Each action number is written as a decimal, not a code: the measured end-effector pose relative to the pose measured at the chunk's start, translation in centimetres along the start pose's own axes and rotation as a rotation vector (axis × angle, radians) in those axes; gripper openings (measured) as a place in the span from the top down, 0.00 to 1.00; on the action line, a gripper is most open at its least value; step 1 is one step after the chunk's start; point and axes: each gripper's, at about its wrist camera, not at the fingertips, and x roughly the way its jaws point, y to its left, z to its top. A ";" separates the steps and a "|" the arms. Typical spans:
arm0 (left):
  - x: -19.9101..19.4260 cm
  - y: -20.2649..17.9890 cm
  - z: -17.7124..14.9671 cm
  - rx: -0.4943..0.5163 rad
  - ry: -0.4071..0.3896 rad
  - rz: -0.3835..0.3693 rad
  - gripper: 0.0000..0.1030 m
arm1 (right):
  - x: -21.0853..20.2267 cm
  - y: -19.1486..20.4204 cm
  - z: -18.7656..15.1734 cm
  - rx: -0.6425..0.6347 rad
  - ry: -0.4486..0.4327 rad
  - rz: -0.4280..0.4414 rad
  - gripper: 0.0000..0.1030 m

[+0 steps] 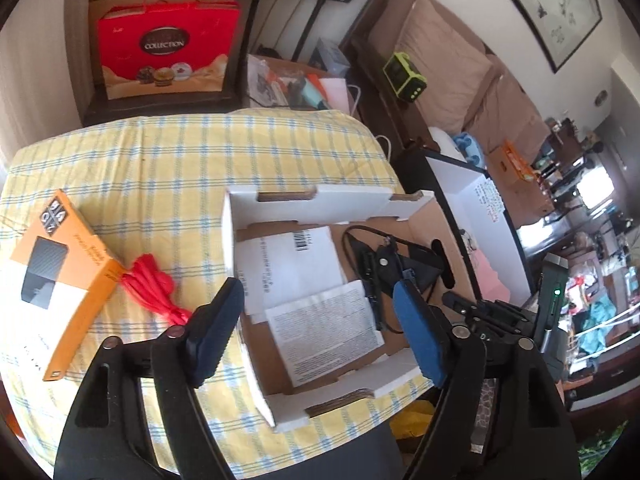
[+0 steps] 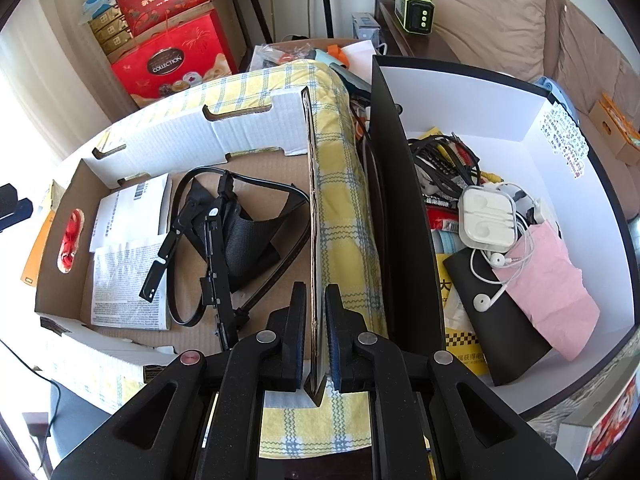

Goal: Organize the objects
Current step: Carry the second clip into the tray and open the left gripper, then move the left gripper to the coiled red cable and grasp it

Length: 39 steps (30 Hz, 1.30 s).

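Your right gripper pinches the cardboard tray's side wall; your left gripper hangs spread and empty above it.

The tray sits on the yellow checked cloth, its right wall close to the cloth's edge, where a dark-sided white box of cables and earphones stands just beside it, leaving you only a narrow gap there. To the tray's left the cloth lies open up to the red string bundle and the orange box, which touch each other. Inside the tray lie two printed paper sheets and a black strap harness with mesh, spread flat on the brown floor, clear of your left fingers.
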 end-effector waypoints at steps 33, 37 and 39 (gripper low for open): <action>4.9 8.9 -2.7 -0.110 0.093 0.157 0.53 | 0.3 -0.3 0.0 -0.006 0.007 -0.008 0.90; 5.8 9.3 -2.2 -0.152 0.108 0.149 0.53 | 0.3 -0.2 0.0 -0.005 0.007 -0.008 0.90; 6.3 9.7 -2.0 -0.169 0.119 0.145 0.53 | 0.3 -0.2 0.0 -0.006 0.007 -0.009 0.90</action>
